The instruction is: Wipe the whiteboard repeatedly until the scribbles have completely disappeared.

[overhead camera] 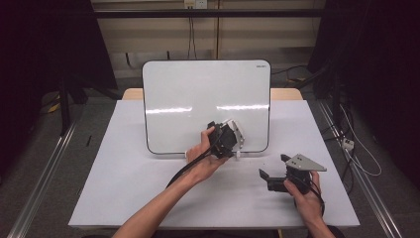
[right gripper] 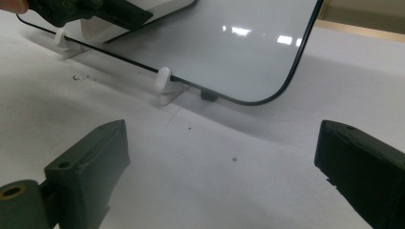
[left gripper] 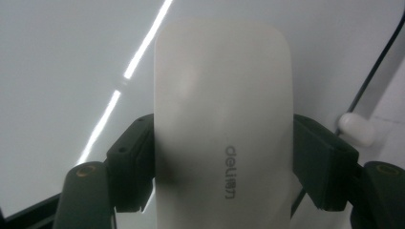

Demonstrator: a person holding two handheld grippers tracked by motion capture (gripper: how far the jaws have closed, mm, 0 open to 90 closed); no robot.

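1. Clearly, the left claw (overhead camera: 233, 141) was clamped on a white eraser (left gripper: 222, 124), its black jaws pressing both long sides.
2. That eraser sat against the lower part of the whiteboard (overhead camera: 198, 94), near its bottom edge.
3. Well apart from the whiteboard, the right claw (right gripper: 215, 176) stood wide with nothing between its jaws, low over the table (overhead camera: 124, 173).
4. White clips (right gripper: 165, 81) propped the whiteboard's bottom edge.

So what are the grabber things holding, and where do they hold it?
The left gripper squeezes a white whiteboard eraser by its two long sides, near its lower half. The right gripper is open, holding nothing.
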